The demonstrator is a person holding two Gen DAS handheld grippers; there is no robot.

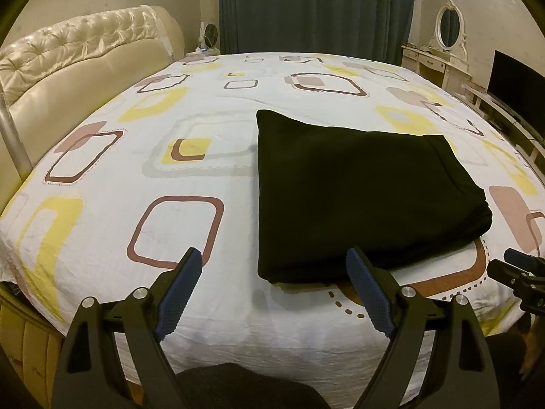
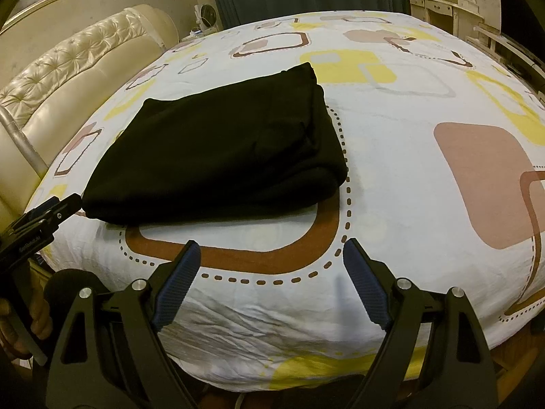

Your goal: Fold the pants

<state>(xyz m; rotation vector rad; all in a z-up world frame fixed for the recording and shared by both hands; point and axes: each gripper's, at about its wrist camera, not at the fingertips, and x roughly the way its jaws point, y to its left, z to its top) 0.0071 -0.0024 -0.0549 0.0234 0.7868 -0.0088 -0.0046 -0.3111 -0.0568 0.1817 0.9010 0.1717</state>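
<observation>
The black pants (image 1: 357, 191) lie folded into a thick, roughly square stack on the patterned bed sheet (image 1: 170, 177); they also show in the right wrist view (image 2: 221, 150). My left gripper (image 1: 274, 259) is open and empty, near the bed's front edge, with its right finger just in front of the stack's near left corner. My right gripper (image 2: 272, 250) is open and empty, a little in front of the stack's near right edge. Each gripper shows at the edge of the other's view (image 1: 517, 269) (image 2: 44, 218).
A cream tufted headboard (image 1: 75, 54) runs along the left. Dark curtains (image 1: 316, 6) hang behind the bed. A white dressing table with an oval mirror (image 1: 446, 44) and a dark screen (image 1: 517, 81) stand at the right. The bed's front edge (image 2: 306, 368) lies close below the grippers.
</observation>
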